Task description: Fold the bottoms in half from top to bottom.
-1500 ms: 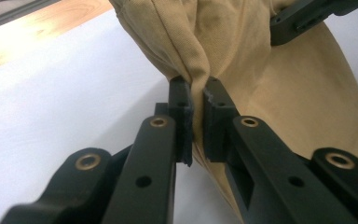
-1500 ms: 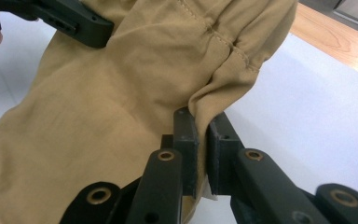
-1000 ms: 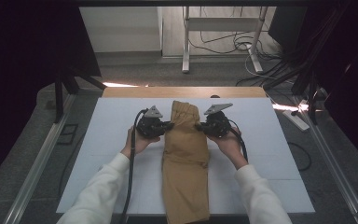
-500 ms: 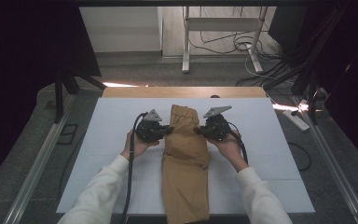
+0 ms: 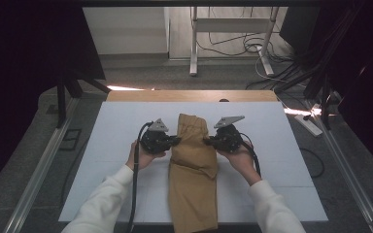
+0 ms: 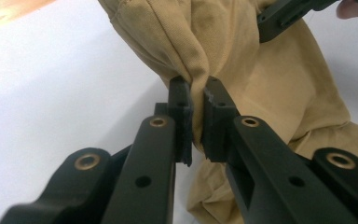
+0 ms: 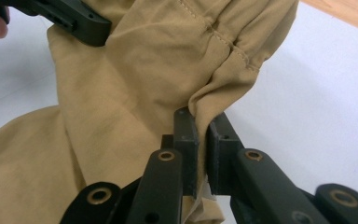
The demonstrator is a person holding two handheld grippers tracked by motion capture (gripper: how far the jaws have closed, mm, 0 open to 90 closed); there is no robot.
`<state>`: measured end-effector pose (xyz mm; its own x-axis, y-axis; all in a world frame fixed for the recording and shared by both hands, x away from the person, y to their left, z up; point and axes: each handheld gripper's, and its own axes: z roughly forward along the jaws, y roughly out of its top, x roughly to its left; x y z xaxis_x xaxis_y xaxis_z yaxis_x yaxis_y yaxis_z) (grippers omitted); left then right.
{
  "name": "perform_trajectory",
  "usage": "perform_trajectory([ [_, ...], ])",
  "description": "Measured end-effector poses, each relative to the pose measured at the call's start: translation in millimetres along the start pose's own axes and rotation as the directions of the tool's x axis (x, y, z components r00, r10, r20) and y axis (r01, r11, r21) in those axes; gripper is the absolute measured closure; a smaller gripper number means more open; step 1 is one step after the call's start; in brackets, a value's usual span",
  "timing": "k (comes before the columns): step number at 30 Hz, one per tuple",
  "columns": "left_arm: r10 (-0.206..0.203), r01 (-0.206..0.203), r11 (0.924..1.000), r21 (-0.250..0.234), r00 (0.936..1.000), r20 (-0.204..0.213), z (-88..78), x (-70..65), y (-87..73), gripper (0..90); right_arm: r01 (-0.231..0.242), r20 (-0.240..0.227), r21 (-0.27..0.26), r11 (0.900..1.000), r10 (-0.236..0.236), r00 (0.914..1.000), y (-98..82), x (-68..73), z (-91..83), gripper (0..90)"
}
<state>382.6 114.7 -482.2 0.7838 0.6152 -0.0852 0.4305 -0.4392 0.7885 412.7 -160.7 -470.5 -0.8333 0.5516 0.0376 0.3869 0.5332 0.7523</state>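
White table top (image 5: 116, 145), wooden edge strip (image 5: 189, 95), floor cables (image 5: 233, 46) beyond

I seem to be working in a lab or recording room rather than a home. My worktop (image 5: 126, 160) is a plain white sheet laid on a wooden board, whose bare edge (image 5: 189, 95) shows at the far side. Metal rails (image 5: 39, 170) run along both sides of it. Black curtains (image 5: 24, 58) hang to the left and right, closing the space in. Beyond the worktop, loose cables (image 5: 233, 46) lie across a grey carpet (image 5: 175, 77) beside the white legs of a stand (image 5: 194, 43), and a power strip (image 5: 310, 124) sits on the floor at the right.
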Motion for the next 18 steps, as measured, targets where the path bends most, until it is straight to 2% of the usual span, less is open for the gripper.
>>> perform_trajectory([
  [8, 0.022, -0.022, 0.9997, 0.011, 0.9998, 0.005, -2.7, -12.6, -5.6, 82.6, 0.002, -0.027, -0.002, 1.000, -0.002, 0.9996, -11.2, 8.6, -9.4, 84.0],
  [18, 0.018, -0.018, 0.9996, 0.022, 0.9998, 0.005, -4.6, -21.3, -13.6, 82.3, 0.019, -0.049, 0.003, 1.000, -0.019, 0.9986, -20.5, 20.0, -14.1, 83.9],
])
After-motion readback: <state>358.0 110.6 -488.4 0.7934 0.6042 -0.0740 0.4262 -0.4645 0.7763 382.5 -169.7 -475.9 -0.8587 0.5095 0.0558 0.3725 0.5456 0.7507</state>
